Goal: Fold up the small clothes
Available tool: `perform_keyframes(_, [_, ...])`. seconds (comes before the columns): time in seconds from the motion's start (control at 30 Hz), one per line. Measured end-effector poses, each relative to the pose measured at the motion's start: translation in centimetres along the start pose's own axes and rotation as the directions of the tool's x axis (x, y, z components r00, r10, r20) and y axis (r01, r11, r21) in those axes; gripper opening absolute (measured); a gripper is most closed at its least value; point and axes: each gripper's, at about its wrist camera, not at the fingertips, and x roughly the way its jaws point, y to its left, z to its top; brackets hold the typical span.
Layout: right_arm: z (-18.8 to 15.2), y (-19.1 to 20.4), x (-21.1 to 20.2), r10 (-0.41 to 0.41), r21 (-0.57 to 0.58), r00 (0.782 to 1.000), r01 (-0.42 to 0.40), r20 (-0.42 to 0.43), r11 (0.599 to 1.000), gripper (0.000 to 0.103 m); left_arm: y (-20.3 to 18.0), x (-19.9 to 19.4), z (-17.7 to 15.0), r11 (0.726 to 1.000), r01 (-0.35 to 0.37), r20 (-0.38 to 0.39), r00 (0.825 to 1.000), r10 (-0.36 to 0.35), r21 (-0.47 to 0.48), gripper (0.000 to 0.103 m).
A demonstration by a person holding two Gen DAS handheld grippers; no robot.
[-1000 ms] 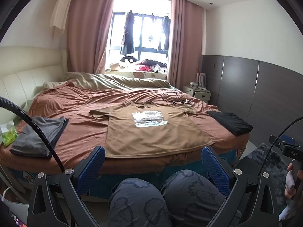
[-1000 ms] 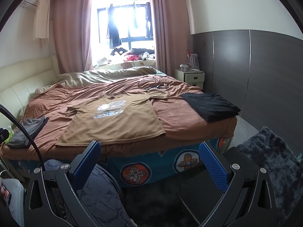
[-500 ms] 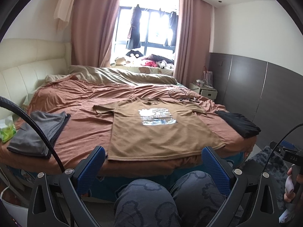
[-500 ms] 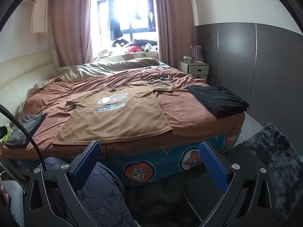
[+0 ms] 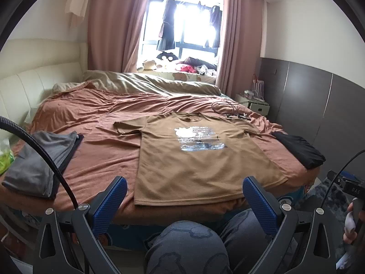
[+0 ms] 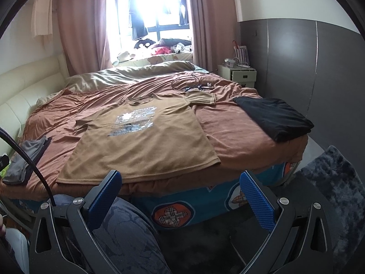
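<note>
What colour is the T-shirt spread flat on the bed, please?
The T-shirt is tan brown with a silvery chest print; the left wrist view shows it best.

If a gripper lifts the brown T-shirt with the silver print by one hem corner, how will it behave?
The brown T-shirt with the silver print lies flat and thin on the rust-coloured bedspread, so it will probably hang limp and drape. It looks light. Its hem reaches the bed edge, so a pull may drag it off.

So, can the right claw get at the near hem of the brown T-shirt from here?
Probably yes. The right claw is open and empty, the brown T-shirt lies flat at the bed's near edge, and nothing lies between claw and hem.
</note>
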Motion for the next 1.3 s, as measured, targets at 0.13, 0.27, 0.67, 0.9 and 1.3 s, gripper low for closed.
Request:
perform_keyframes(0.13, [1.3,1.0,2.3,0.007,-0.02,1.0,-0.007,-0.013,1.0,0.103,1.1,2.5,1.1,1.0,-0.005,-0.021,1.0,0.005,-0.006,0.102])
perform_keyframes(0.27, [2.9,2.5,4.8,0.019,-0.04,0.999,-0.021,-0.031,0.999,0.103,2.6,5.1,2.3,1.0,-0.017,-0.044,0.999,0.016,-0.018,0.102])
perform_keyframes(0.67, [7.5,5.3,12.1,0.058,-0.048,0.995,-0.062,-0.082,0.997,0.103,7.7,11.7,4.7,0.995,-0.054,-0.111,0.993,0.044,-0.086,0.101])
perform_keyframes(0.9, [9.4,6.8,16.2,0.083,-0.082,0.99,-0.093,-0.117,0.992,0.103,9.6,15.4,5.8,0.992,-0.079,-0.149,0.987,0.064,-0.096,0.098])
perform_keyframes(1.3, [12.5,10.9,24.6,0.191,-0.114,0.97,-0.209,-0.147,0.971,0.103,13.8,22.4,7.2,0.982,-0.122,-0.211,0.973,0.09,-0.144,0.084])
